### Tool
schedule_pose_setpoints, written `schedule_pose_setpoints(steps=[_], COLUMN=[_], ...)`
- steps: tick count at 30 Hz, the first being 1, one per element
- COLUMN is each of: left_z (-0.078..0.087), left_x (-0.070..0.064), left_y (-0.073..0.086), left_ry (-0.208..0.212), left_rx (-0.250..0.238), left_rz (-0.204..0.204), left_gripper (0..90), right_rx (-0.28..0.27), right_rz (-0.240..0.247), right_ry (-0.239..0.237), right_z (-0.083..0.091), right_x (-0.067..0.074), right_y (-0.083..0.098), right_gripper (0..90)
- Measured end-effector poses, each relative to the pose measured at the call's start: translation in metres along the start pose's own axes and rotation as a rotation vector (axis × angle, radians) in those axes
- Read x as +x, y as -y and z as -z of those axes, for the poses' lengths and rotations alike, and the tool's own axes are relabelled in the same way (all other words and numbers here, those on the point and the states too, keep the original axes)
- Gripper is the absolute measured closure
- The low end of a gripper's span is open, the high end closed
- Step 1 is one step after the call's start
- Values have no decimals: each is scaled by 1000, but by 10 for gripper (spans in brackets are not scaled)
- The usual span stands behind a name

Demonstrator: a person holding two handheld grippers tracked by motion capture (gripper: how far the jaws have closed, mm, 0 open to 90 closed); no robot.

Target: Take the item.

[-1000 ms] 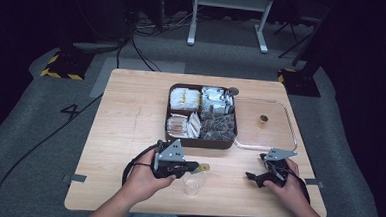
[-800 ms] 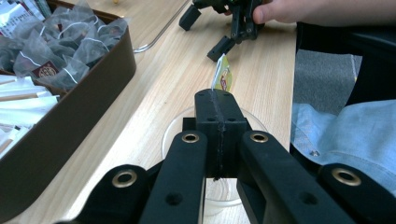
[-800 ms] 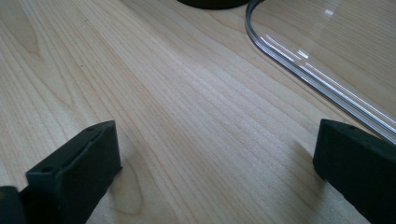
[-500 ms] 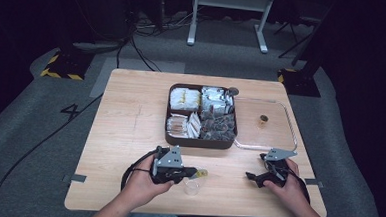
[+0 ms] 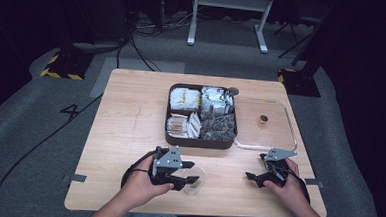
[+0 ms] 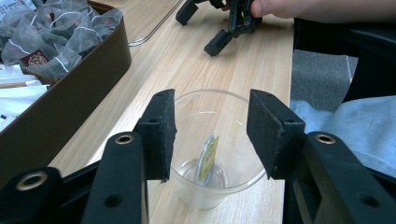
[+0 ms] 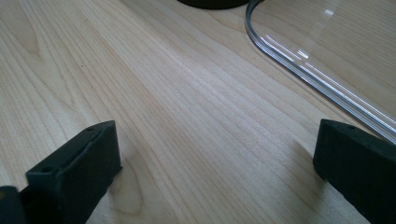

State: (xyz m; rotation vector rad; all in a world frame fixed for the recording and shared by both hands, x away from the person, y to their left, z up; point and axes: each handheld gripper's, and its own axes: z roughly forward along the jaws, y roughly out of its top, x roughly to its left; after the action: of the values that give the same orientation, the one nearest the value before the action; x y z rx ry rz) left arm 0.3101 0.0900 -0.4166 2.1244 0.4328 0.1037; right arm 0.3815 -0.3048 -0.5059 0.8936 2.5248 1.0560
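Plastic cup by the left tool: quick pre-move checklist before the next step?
1. Tea bag inside the plastic cup: ok, it lies at the bottom.
2. Left tool released: ok, its jaws have just been opening and stand apart above the cup, nothing between the pads.
3. Cup upright on the table: ok.
4. Right tool free: ok, jaws wide apart over bare wood, holding nothing.
5. Clear lid off the tea box: ok, it lies beside the box.
6. Tag string clear of the left tool: cannot tell.
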Motion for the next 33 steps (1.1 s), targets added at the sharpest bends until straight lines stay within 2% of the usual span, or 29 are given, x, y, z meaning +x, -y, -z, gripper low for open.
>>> schedule_pose_setpoints(steps=[3,9,16,23,28,33], left_z=[-1,8,29,48,66,83], left_x=[2,7,14,19,22,25], left_y=[-1,-8,-8,1,13,27], left_ry=[-1,-37,-123,-202,-252,-285], left_rx=[-2,-26,-8,3,9,36], left_rz=[4,7,19,40,59,70], left_gripper=[479,425,396,379,371,344], right_rx=[0,0,1,1,1,1], right_rz=[0,0,-2,-6,-6,-6], right_ry=[0,0,-1,6,6,6], right_z=[0,0,0,1,1,1], right_x=[0,0,1,1,1,1], right_y=[0,0,0,1,1,1], right_gripper=[8,8,8,8,8,8])
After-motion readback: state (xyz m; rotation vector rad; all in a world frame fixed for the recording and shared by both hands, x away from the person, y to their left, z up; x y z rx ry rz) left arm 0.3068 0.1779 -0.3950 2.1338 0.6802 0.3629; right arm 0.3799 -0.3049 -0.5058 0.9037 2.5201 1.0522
